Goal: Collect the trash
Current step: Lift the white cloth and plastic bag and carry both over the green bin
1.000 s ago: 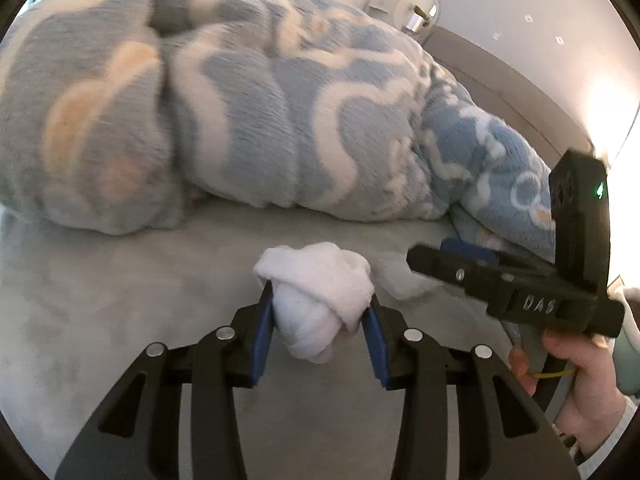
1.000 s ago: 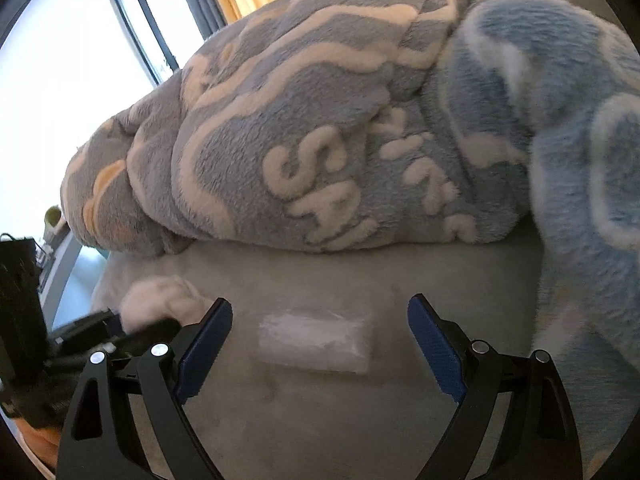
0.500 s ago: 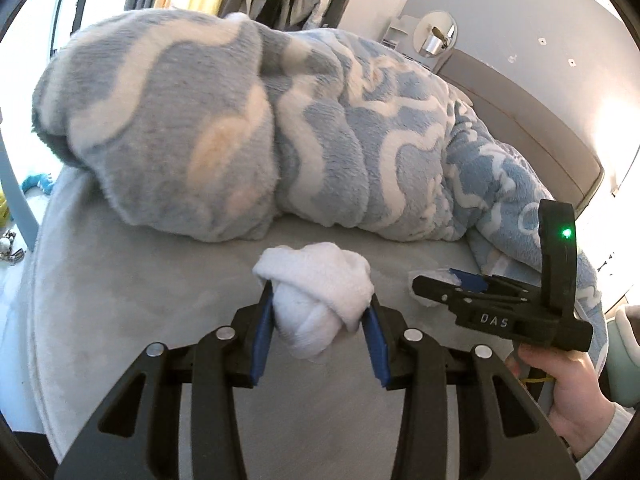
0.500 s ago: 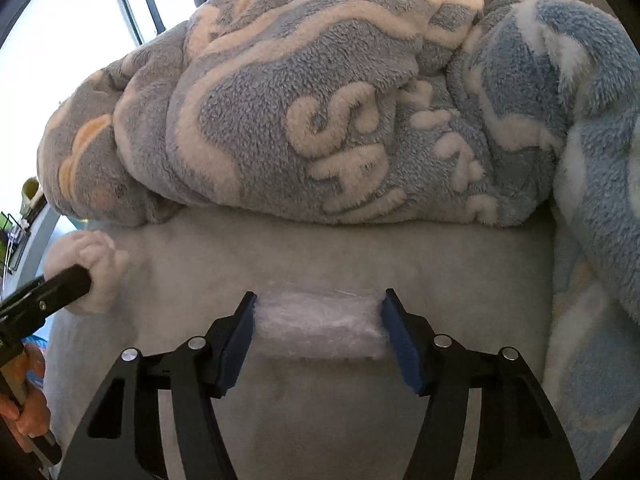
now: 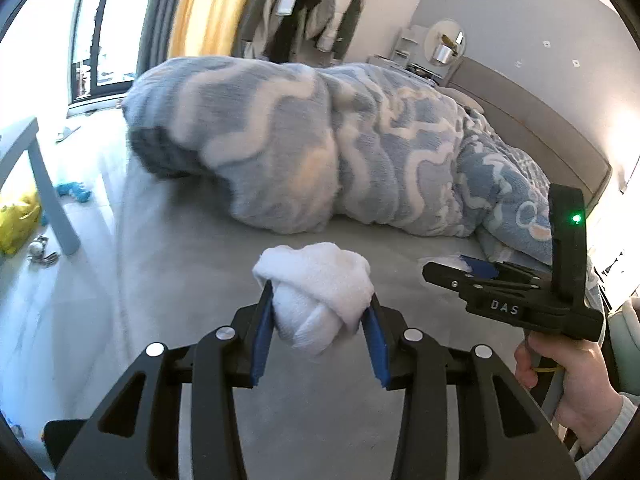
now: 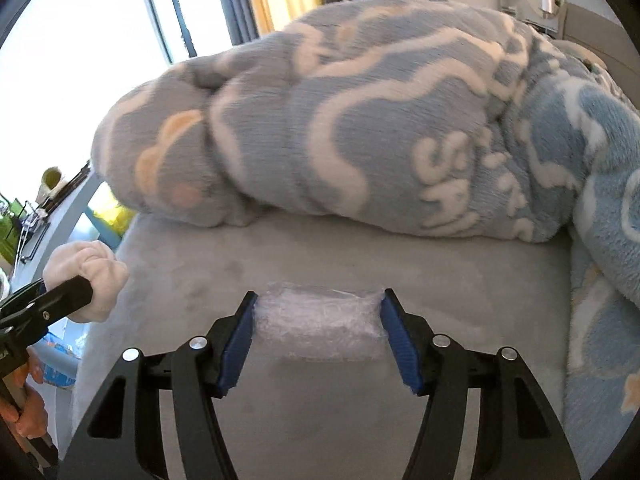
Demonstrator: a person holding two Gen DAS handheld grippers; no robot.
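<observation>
One bed with a pale grey plush cover (image 5: 168, 264) fills both views, and on it lies one bulky fleece blanket, grey-blue with cream wavy patterns (image 5: 320, 148), heaped across the far side. Two pieces of trash show, each held just above the bed's near part. The larger is a crumpled clear plastic wrapper (image 6: 318, 328), an oblong bundle whose long axis runs crosswise, left to right, between the blue pads of the right gripper (image 6: 318, 332), which pinches it at both ends. The smaller is a white balled-up tissue wad (image 5: 318, 300), roundish with no clear long axis, squeezed between the blue pads of the left gripper (image 5: 318, 330). One hand (image 5: 568, 380) grips the right gripper's handle at the left wrist view's right edge.
</observation>
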